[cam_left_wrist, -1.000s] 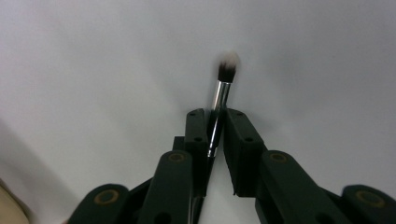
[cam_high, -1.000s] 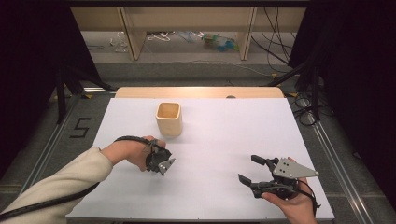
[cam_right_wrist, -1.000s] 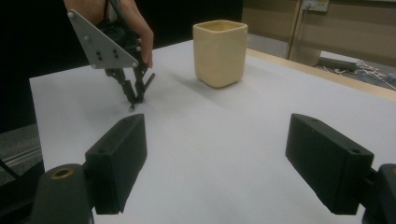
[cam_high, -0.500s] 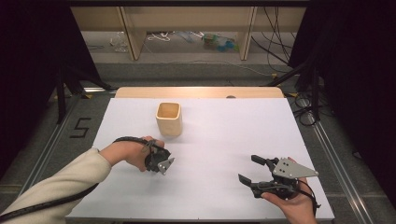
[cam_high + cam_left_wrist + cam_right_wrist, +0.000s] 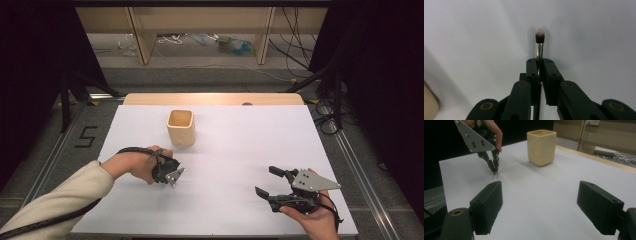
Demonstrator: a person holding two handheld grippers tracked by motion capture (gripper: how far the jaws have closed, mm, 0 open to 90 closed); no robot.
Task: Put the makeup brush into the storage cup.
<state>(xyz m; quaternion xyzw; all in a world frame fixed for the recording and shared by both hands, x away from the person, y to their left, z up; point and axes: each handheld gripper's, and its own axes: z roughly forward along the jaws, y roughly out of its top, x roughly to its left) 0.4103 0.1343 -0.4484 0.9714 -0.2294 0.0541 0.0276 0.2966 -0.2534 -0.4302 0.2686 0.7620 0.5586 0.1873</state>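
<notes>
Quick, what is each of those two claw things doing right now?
Left gripper: closed on a small makeup brush, pointing down at the table.
Right gripper: open, holding nothing.

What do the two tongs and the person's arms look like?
Both tongs are black with brass-coloured pivots. The left tongs trail a black cable along a cream sleeve. The right tongs carry a grey three-cornered plate with small holes.
</notes>
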